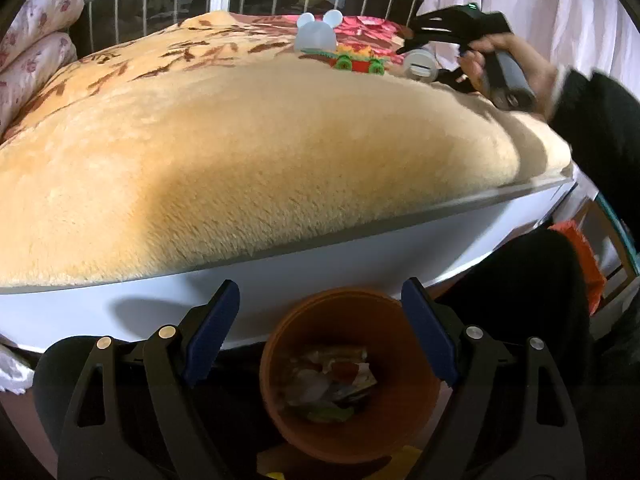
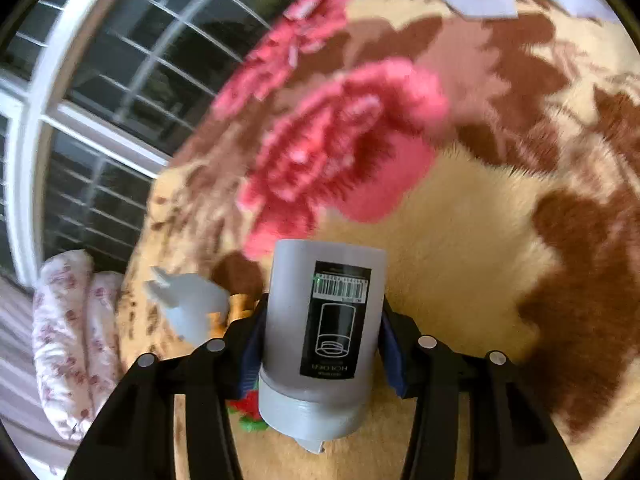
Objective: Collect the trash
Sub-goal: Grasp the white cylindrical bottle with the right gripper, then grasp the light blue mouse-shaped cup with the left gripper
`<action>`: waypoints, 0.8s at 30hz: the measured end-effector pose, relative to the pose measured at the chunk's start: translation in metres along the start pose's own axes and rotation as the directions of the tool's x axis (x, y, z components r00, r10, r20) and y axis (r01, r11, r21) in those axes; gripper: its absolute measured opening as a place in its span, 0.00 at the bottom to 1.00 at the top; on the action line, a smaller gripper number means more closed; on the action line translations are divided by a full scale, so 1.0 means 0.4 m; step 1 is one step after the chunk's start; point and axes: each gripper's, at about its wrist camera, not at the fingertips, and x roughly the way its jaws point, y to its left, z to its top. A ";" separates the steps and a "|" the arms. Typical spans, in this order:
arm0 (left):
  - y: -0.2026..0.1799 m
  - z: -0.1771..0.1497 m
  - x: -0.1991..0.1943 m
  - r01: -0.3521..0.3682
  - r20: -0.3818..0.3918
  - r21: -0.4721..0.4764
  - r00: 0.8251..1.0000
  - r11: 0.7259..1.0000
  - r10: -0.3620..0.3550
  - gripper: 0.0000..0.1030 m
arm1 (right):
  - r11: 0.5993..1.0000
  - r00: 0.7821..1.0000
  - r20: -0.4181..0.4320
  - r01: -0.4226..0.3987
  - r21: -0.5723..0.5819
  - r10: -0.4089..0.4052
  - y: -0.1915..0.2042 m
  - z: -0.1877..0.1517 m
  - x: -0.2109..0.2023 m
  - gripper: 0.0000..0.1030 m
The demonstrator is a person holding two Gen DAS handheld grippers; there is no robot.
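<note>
My left gripper (image 1: 320,328) is open and empty, held over an orange trash bin (image 1: 400,392) that stands on the floor by the bed and holds crumpled wrappers (image 1: 332,380). My right gripper (image 2: 320,344) is shut on a grey cylindrical container (image 2: 320,328) with a black barcode label, held above the blanket. In the left wrist view the right gripper (image 1: 416,54) holds that container (image 1: 419,65) at the far right of the bed.
A beige plush blanket (image 1: 240,140) with brown and red flowers covers the bed. A pale blue mouse-eared toy (image 1: 316,32) and a red-green toy car (image 1: 356,62) sit at its far side. Rolled floral bedding (image 1: 36,40) lies left. A barred window (image 2: 100,80) is behind.
</note>
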 end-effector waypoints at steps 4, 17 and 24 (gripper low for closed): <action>0.002 0.037 -0.037 -0.006 0.033 0.002 0.999 1.000 0.006 0.79 | 0.989 0.992 0.078 -0.091 -0.115 0.101 0.011 -0.032 -0.113 0.47; -0.077 0.432 0.067 -0.049 0.150 0.006 0.987 0.999 0.048 0.79 | 0.862 0.952 0.237 -0.050 -0.504 0.194 0.019 -0.283 -0.376 0.47; -0.106 0.609 0.235 -0.091 0.129 0.000 0.988 0.996 0.090 0.79 | 0.823 0.959 0.214 -0.032 -0.566 0.184 -0.032 -0.388 -0.382 0.47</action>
